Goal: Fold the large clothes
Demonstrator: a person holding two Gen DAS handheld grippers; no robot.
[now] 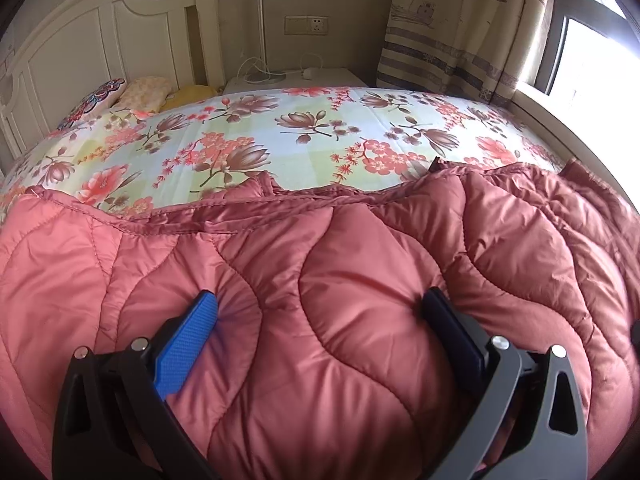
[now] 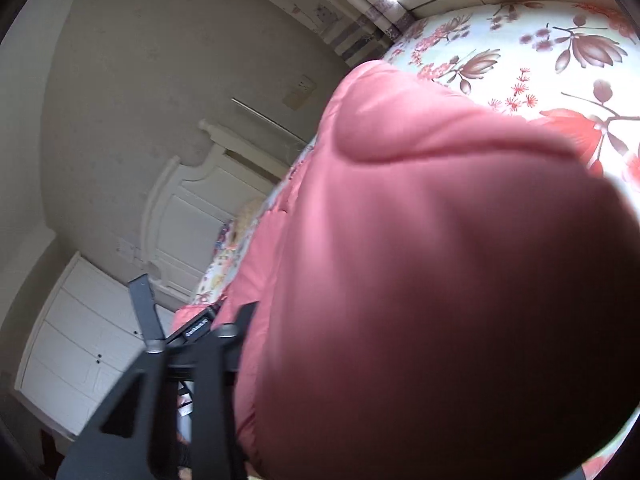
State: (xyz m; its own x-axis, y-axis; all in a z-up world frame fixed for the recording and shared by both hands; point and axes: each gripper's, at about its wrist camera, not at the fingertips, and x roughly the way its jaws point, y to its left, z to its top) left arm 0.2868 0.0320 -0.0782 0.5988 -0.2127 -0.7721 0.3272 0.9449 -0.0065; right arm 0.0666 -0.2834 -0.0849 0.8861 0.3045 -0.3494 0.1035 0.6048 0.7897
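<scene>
No readable brand, label or writing shows in either view.

In the left wrist view, the white panelled wooden headboard [image 1: 100, 44] stands at far left with small patterned pillows [image 1: 120, 96] beneath it. A white wall socket plate [image 1: 307, 25] and a white bedside cabinet [image 1: 296, 80] with cables come next, then a beige printed curtain [image 1: 460, 28] and the bright window [image 1: 592, 52]. The quilted salmon-pink padded coat [image 1: 320, 264] lies across the near part of the floral bed sheet [image 1: 280, 132]. The left hand-held gripper [image 1: 320, 312] points steeply down onto the coat, its blue-padded fingers [image 1: 188, 344] spread wide and pressed into the puffy fabric, pinching nothing.

In the right wrist view, rolled sideways, white cupboard doors [image 2: 72, 340] sit at left. The right hand-held gripper [image 2: 240, 320] shows only its dark left finger [image 2: 216, 380]; a blurred bulge of the coat fills the frame and hides the other finger. Fabric lies against the finger, but whether it is clamped cannot be told.
</scene>
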